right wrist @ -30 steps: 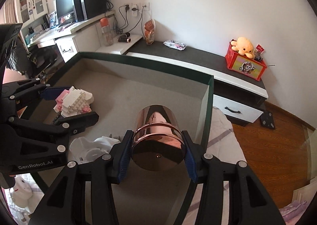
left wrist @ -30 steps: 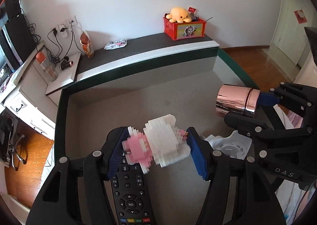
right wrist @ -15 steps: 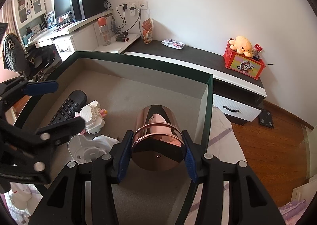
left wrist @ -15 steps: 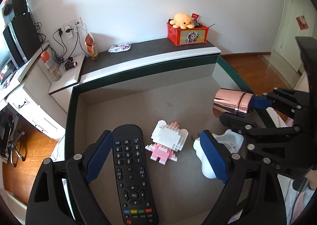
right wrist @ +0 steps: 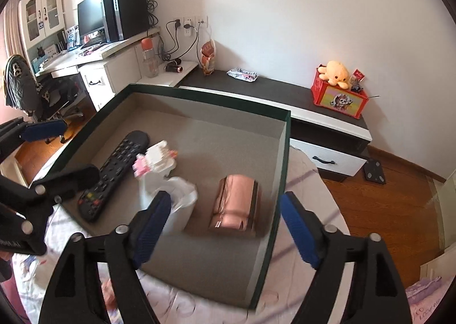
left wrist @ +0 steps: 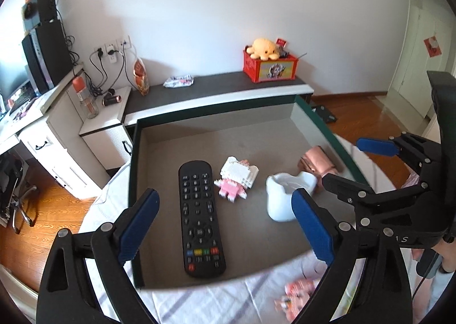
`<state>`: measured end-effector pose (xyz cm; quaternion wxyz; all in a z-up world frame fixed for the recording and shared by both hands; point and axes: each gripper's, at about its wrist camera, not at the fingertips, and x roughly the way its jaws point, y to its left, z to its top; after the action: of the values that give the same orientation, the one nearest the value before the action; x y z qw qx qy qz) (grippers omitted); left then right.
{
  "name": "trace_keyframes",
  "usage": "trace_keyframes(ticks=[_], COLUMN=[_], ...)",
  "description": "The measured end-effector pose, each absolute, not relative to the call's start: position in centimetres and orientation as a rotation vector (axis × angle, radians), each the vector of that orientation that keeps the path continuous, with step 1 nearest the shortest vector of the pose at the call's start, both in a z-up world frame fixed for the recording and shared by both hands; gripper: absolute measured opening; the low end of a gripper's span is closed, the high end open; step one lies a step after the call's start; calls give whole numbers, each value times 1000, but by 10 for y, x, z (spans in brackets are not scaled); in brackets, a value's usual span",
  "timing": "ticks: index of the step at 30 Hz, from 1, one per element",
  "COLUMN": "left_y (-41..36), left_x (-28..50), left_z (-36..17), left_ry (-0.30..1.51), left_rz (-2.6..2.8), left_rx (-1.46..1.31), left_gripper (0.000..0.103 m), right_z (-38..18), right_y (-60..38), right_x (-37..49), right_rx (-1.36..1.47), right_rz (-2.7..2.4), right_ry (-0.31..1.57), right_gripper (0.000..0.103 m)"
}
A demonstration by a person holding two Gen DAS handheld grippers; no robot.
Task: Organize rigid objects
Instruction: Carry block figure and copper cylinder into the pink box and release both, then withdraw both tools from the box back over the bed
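Observation:
A box with a dark green rim [left wrist: 134, 153] and a grey floor holds a black remote [left wrist: 199, 215], a white and pink block figure [left wrist: 236, 181], a white cup [left wrist: 285, 195] and a rose-gold cylinder [left wrist: 316, 164] lying on its side. My left gripper [left wrist: 225, 224] hovers above the box's near edge, its jaws opening with nothing between them. My right gripper [right wrist: 225, 227] hangs above and behind the cylinder [right wrist: 236, 204], its jaws also opening and bare. In the right wrist view the cup [right wrist: 173, 204], the figure [right wrist: 156, 161] and the remote [right wrist: 114, 175] lie to the left.
The box rests on a striped bedsheet [left wrist: 216, 304] with pink packets [left wrist: 296, 292] near its front edge. Behind it stands a low dark-topped cabinet [left wrist: 216, 87] with a red box and a yellow plush [left wrist: 263, 48]. A desk with a computer [right wrist: 125, 13] is at the left.
My left gripper let go of the block figure, which now lies beside the remote. My right gripper let go of the rose-gold cylinder, now on the box floor. Both grippers pulled back and up.

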<state>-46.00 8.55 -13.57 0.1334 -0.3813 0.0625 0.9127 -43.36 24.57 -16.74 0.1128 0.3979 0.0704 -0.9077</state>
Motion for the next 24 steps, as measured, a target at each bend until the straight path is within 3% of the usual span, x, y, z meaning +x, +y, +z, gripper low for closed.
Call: trace_keyframes(ticks=[8, 10, 11, 20, 24], left_y=[52, 43, 37, -4, -18], left_x=[-373, -347, -332, -219, -186], left_z=[-102, -96, -94, -104, -118], left_ry=[119, 107, 104, -61, -47], left_rz=[2738, 2779, 2797, 2870, 2891], left_rx=[-928, -881, -852, -744, -778], left_gripper=[102, 103, 103, 103, 103], right_z=[-135, -130, -128, -136, -138], right_y=[244, 241, 239, 227, 224], right_x=[-337, -309, -296, -186, -154], right_rx=[994, 938, 909, 777, 744], right_rz=[-2747, -2776, -2797, -2864, -2869], right_ry=[160, 149, 149, 35, 22], right_gripper=[89, 93, 103, 103, 103])
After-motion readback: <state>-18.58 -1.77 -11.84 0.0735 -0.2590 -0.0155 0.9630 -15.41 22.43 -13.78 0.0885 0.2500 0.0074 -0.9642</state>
